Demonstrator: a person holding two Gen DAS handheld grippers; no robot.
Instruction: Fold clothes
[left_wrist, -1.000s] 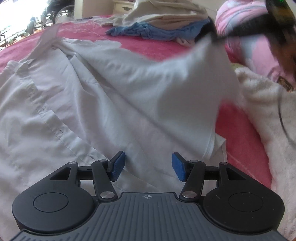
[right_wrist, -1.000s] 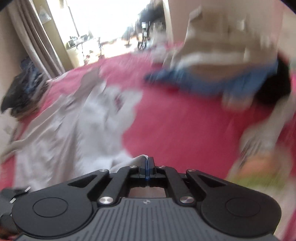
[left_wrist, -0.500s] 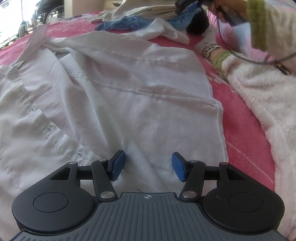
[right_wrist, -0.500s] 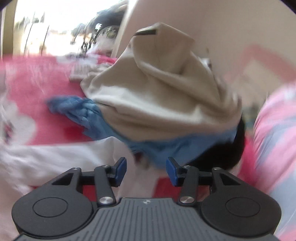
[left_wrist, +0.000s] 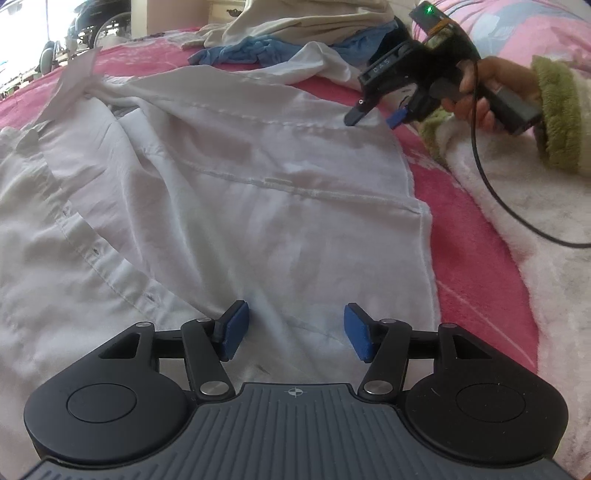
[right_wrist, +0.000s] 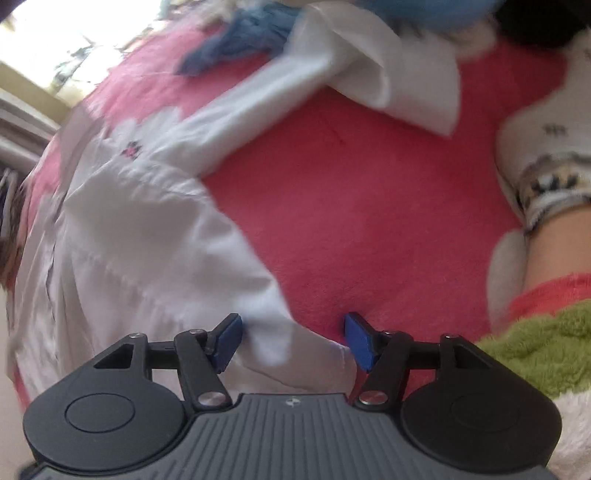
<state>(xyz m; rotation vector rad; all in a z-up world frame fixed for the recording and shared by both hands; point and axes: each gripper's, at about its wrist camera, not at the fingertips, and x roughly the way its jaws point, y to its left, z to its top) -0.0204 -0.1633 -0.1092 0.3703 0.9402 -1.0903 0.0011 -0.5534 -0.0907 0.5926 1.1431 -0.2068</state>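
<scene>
A white button shirt (left_wrist: 229, 192) lies spread on a pink bedspread (left_wrist: 476, 266), one side folded over its middle. My left gripper (left_wrist: 293, 330) is open and empty, low over the shirt's near hem. My right gripper (left_wrist: 373, 116) shows in the left wrist view, open, hovering at the shirt's far right edge. In the right wrist view the right gripper (right_wrist: 293, 341) is open, with the shirt's edge (right_wrist: 155, 258) lying between and below its pads. The shirt's sleeve (right_wrist: 373, 74) trails off toward the far side.
A pile of beige and blue clothes (left_wrist: 295, 33) sits at the far side of the bed. A white fluffy blanket (left_wrist: 535, 221) lies to the right, with the gripper's black cable (left_wrist: 495, 192) over it. My sock (right_wrist: 546, 177) is at right.
My right gripper carried the shirt's side across, let it go and opened. It has since swung back down to the shirt's far right edge. The left gripper stayed open and still.
</scene>
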